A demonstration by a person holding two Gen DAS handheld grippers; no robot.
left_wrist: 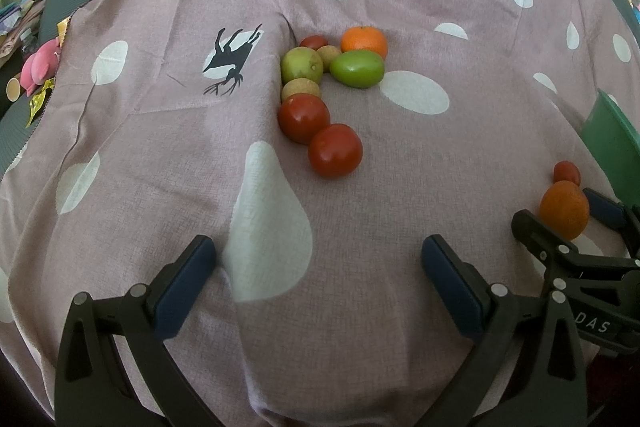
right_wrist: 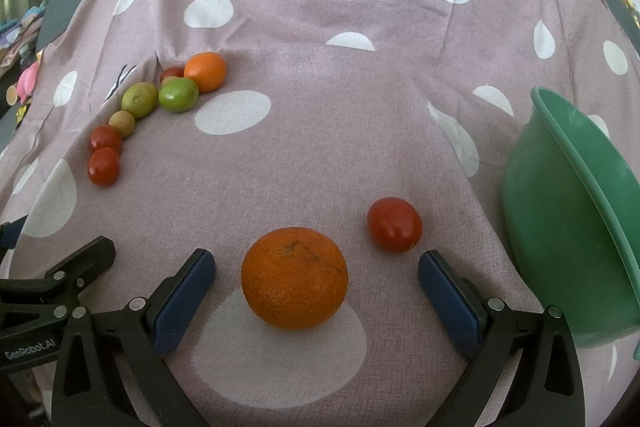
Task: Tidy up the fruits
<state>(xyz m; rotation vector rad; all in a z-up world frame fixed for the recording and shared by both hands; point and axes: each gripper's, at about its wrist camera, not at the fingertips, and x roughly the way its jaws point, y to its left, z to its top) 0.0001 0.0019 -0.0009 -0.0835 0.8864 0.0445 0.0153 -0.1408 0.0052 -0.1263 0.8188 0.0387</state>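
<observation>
While the right gripper (right_wrist: 317,281) stands with its blue-padded fingers (right_wrist: 185,301) spread wide, a large orange (right_wrist: 295,277) sits on the cloth between them, touching neither pad. Its rind is rough and pitted, with a dark scar line running across the top. Just beyond the right-hand finger lies a small red tomato (right_wrist: 395,224), smooth and glossy, apart from the orange. Further to the right of that finger a green bowl (right_wrist: 560,163) rests tilted on its side; the part of its inside that shows holds nothing.

Ahead and well to the left of the fingers, a curved row of fruit lies on the pink dotted cloth (right_wrist: 320,27): two red tomatoes (right_wrist: 104,166) nearest, then a small tan fruit (right_wrist: 122,123), a yellow-green fruit (right_wrist: 139,100), a bright green one (right_wrist: 179,95), and a second, smoother orange (right_wrist: 205,71) farthest, with another red tomato (right_wrist: 172,73) tucked behind.

From the left wrist view, the left gripper (left_wrist: 319,277) is likewise wide apart with nothing between its fingers, only cloth. The same fruit row lies straight ahead of it, well apart.
</observation>
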